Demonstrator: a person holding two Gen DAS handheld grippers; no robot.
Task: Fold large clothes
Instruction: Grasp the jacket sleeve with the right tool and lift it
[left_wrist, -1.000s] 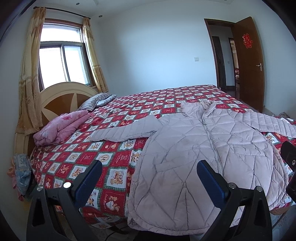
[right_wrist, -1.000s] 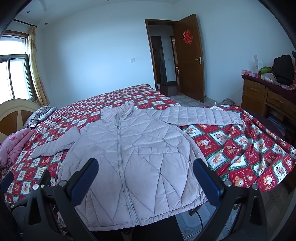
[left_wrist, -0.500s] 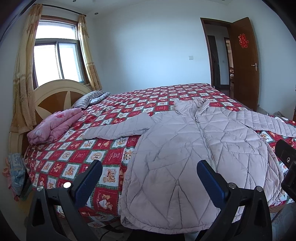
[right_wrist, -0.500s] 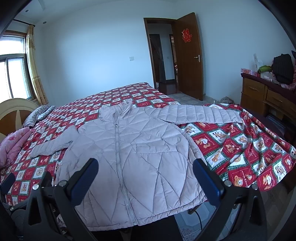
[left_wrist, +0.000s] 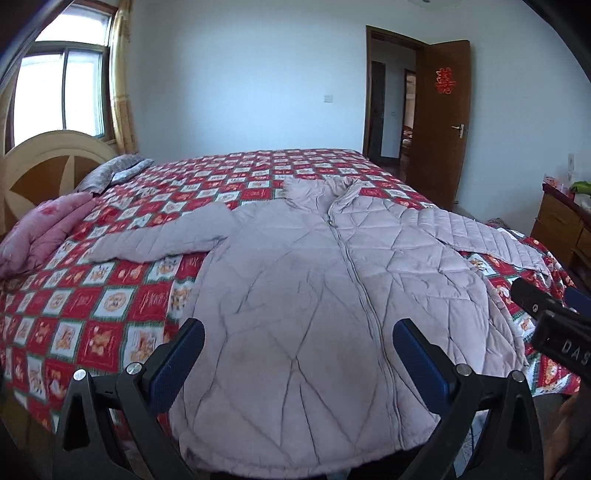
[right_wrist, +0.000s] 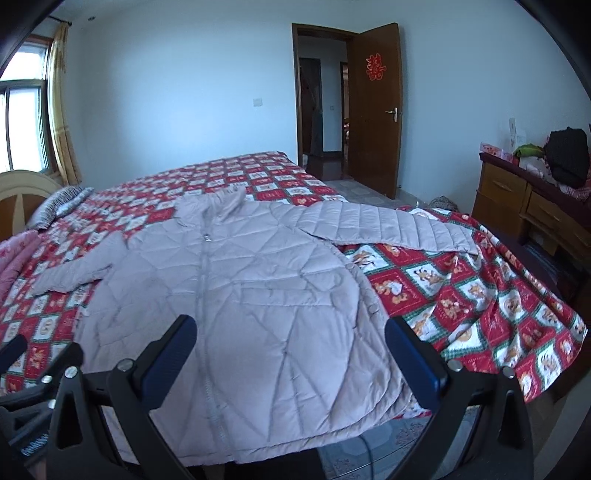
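We hold our left gripper (left_wrist: 297, 354) level above the near hem of the quilted jacket (left_wrist: 332, 295), its blue-padded fingers (left_wrist: 177, 365) spread wide with nothing between them. Our right gripper (right_wrist: 290, 352) hangs in the same pose just beside it, jaws equally wide and empty, its fingers (right_wrist: 413, 362) framing the lower right half of the garment. Neither tool touches the fabric.

From the left camera we see, far to the left of the tool, a pink folded blanket (left_wrist: 40, 232) and a round wooden headboard (left_wrist: 44, 166), with a grey pillow (left_wrist: 110, 171) ahead of them; at the right edge the body of our right gripper (left_wrist: 554, 325) pokes in. From the right camera we see what the other view mostly cuts off: the wooden dresser (right_wrist: 517, 206) to the right of the tool, a black bag (right_wrist: 567, 155) on top of it, and the bedspread (right_wrist: 480, 295) draping off the corner of the bed. At its lower left edge part of our left gripper (right_wrist: 22, 373) shows.

The jacket lies face up on the red patchwork bedspread directly ahead of both tools. Its long axis runs away from us, hem nearest and hanging over the bed edge, collar (left_wrist: 321, 188) farthest, pointing toward the far wall. The zipper (left_wrist: 354, 266) is closed along that line. One sleeve (left_wrist: 159, 240) stretches out to the left, the other sleeve (right_wrist: 388, 225) to the right
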